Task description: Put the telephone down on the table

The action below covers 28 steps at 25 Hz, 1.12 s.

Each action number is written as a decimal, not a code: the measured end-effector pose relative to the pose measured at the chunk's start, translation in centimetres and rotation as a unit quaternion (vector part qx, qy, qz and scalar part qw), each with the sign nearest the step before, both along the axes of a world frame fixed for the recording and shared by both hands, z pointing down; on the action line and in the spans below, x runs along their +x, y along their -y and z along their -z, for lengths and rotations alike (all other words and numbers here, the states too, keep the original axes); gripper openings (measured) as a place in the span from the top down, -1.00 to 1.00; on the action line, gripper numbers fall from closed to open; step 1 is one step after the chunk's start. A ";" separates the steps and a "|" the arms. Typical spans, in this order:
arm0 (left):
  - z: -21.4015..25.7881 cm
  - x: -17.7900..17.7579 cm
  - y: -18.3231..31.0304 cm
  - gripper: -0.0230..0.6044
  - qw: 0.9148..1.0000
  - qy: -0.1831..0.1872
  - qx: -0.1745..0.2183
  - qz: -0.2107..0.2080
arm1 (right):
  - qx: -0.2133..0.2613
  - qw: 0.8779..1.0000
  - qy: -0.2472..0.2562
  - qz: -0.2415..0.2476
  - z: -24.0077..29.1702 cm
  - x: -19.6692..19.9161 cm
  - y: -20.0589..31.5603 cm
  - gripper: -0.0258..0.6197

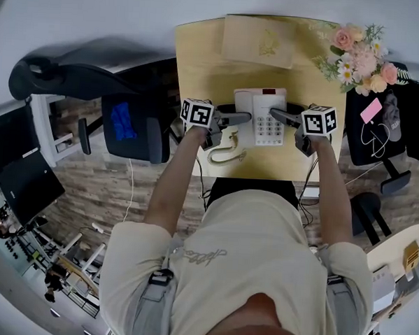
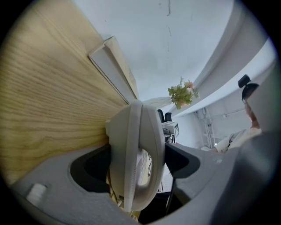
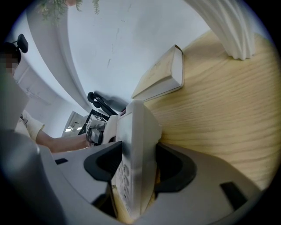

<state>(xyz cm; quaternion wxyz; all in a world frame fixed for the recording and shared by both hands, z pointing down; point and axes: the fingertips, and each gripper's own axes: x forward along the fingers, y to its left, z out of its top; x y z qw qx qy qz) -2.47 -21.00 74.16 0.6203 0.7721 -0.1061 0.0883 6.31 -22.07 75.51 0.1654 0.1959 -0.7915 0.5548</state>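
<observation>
A white desk telephone with a grey keypad is over the front part of the pale wooden table. My left gripper is shut on its left side, where the handset lies between the dark pads. My right gripper is shut on its right side, at the keypad edge. The coiled cord trails toward the table's front edge. Whether the telephone's underside touches the wood cannot be told.
A flat cream book lies at the table's back edge. A bunch of pink and white flowers stands at the back right corner. A black office chair stands to the left, and a dark bag to the right.
</observation>
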 end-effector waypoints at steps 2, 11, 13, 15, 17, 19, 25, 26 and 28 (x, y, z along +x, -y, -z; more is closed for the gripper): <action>-0.5 -0.1 0.1 -0.31 1.000 0.005 -0.007 -0.001 | -0.006 1.000 -0.003 -0.001 -0.3 0.0 0.1 0.20; 0.2 0.3 0.2 -0.31 1.000 -0.001 -0.021 -0.011 | -0.020 1.000 -0.011 0.007 -0.5 0.1 0.3 0.19; 0.1 0.3 0.2 -0.31 1.000 -0.002 -0.023 -0.011 | -0.020 1.000 -0.017 0.013 -0.6 0.2 0.3 0.19; 0.1 0.3 0.1 -0.31 1.000 -0.001 -0.026 -0.007 | -0.020 0.999 -0.025 0.017 -0.5 0.1 0.4 0.19; 0.1 0.2 0.1 -0.31 1.000 0.001 -0.026 0.000 | -0.018 0.999 -0.032 0.018 -0.4 0.1 0.4 0.19; 0.3 0.1 0.2 -0.31 1.000 0.006 -0.015 0.010 | -0.017 0.999 -0.038 0.015 -0.4 0.2 0.4 0.18; 0.4 -0.9 0.5 -0.31 0.996 0.040 0.040 0.070 | 0.015 0.997 -0.080 -0.012 0.1 1.1 0.5 0.19; 0.7 -0.9 0.6 -0.31 0.995 0.040 0.043 0.082 | 0.022 0.996 -0.089 -0.018 0.2 1.4 0.5 0.19; 1.2 -1.2 0.4 -0.31 0.993 0.038 0.048 0.099 | 0.029 0.994 -0.101 -0.028 0.4 2.0 0.3 0.19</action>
